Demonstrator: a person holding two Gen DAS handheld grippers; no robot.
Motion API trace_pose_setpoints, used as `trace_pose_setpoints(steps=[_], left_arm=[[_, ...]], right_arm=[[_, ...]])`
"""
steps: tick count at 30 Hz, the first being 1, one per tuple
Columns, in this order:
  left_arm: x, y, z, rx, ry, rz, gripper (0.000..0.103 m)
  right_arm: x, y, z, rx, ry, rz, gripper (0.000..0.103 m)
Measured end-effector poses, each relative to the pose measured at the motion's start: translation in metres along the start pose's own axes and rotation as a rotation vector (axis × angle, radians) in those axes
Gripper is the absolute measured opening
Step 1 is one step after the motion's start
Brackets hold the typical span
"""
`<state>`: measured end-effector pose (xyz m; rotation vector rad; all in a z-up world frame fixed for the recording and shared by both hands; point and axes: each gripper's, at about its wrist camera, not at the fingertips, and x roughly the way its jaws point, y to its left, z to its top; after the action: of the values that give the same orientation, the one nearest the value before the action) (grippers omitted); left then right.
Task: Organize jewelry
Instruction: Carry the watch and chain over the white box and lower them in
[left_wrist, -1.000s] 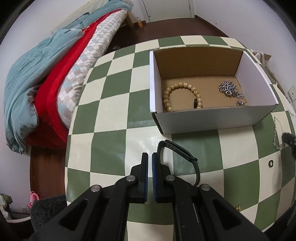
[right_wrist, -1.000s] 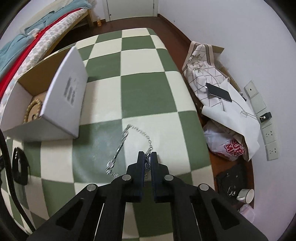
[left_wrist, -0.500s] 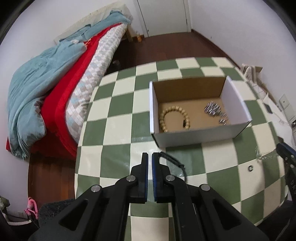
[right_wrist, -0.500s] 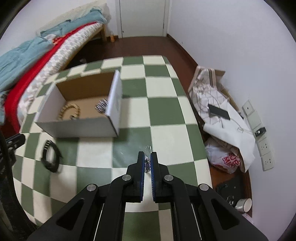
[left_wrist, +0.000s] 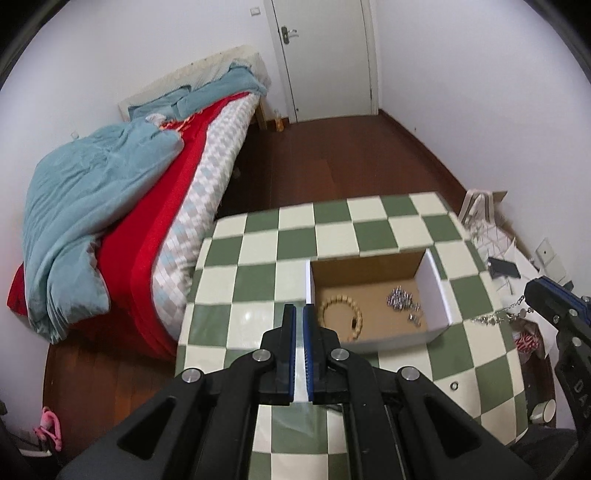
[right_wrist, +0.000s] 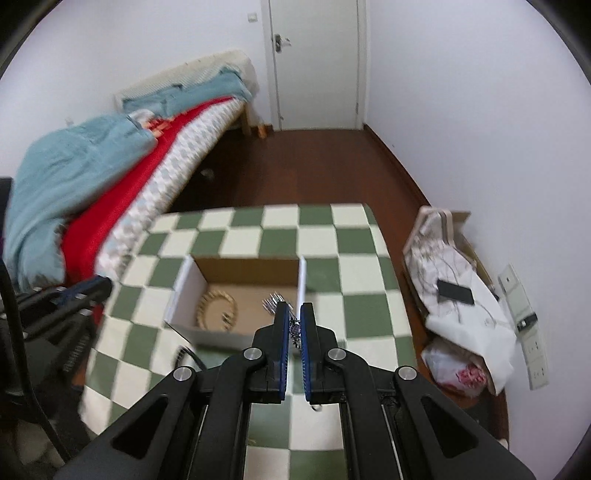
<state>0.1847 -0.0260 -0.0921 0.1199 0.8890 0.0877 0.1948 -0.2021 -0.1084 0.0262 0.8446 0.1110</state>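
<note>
An open cardboard box stands on the green-and-cream checked table. In it lie a wooden bead bracelet and a heap of silver chain. High above the table, at the box's right end, my right gripper is shut on a silver chain that hangs from its pads. My left gripper hovers shut and empty above the box's near left corner. A black band lies on the table in front of the box.
A small ring lies on the table at the near right. A bed with a blue blanket and red quilt borders the table on the left. Bags and a phone lie on the floor by the right wall.
Both grippers have risen well above the table. The silver chain has come off the table in the right gripper. The black band has stayed on the table.
</note>
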Motion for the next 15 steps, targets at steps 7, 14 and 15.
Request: trace_pose_setpoints(steps=[7,14,15], left_arm=[[0.005,0.013,0.036,-0.045,-0.004,-0.052,0.001],[0.047,0.018,0.064,-0.095,0.111,-0.149,0.001],[0.054,0.018,0.066,-0.102,0.126,-0.161,0.001]], right_arm=[[-0.007,0.01,0.042,0.024,-0.014,0.115,0.006],[0.037,0.004,0.066,0.071,0.065,0.183,0.006],[0.044,0.003,0.067,0.073,0.076,0.183,0.006]])
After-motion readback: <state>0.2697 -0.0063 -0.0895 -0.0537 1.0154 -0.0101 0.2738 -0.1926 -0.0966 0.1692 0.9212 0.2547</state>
